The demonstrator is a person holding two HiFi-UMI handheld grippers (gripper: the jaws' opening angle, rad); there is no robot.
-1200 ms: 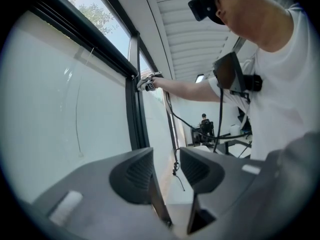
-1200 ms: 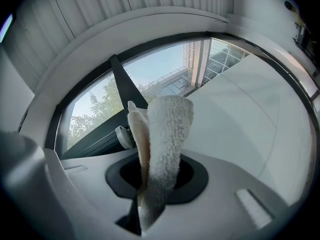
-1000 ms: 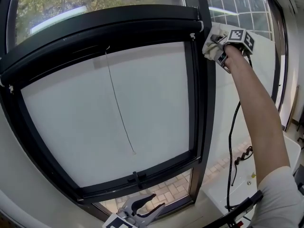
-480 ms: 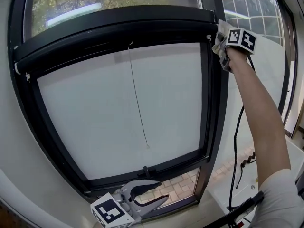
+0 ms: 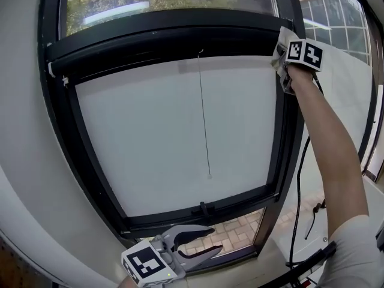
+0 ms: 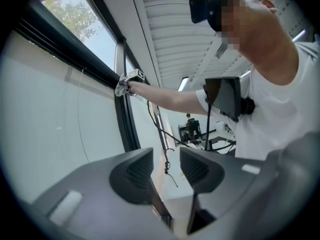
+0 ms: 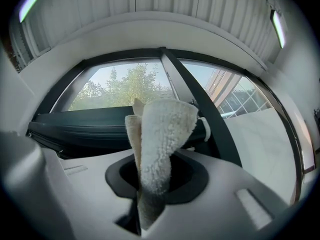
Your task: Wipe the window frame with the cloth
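Right gripper (image 7: 156, 171) up at full arm's reach, jaws pinched tight on a cream terry cloth (image 7: 162, 129), no gap beyond the cloth's own thickness. Cloth standing out of the closed jaws as a folded wad, its top flopped a little to the gripper's right.

Straight ahead of that wad, the black window frame (image 5: 288, 161). Vertical post rising past the cloth's right edge, black blind housing (image 5: 168, 38) running off to the gripper's left. From the head view, cloth pressed into the upper right corner where post and housing meet. On which of the two the contact falls, not possible to tell. Beyond the cloth, through the upper glass, green trees (image 7: 125, 89).

Below and to the left of the right gripper, a white roller blind (image 5: 180, 131) drawn down over the pane, with a thin pull cord (image 5: 204, 119) hanging down its middle. Black cable (image 5: 296, 191) dangling down under the person's forearm (image 5: 330, 143) behind the right gripper.

Left gripper (image 5: 216, 240) low down, well apart from the right one, near the frame's bottom rail. Jaws parted by a moderate gap and empty. In the left gripper view, two dark ribbed pads (image 6: 134, 171) with only the distant room between them. Tilted upward, with the right gripper and its cloth small and far ahead, above the jaws. Just past the left gripper's tips, brick paving (image 5: 231, 233) seen through the lower glass.
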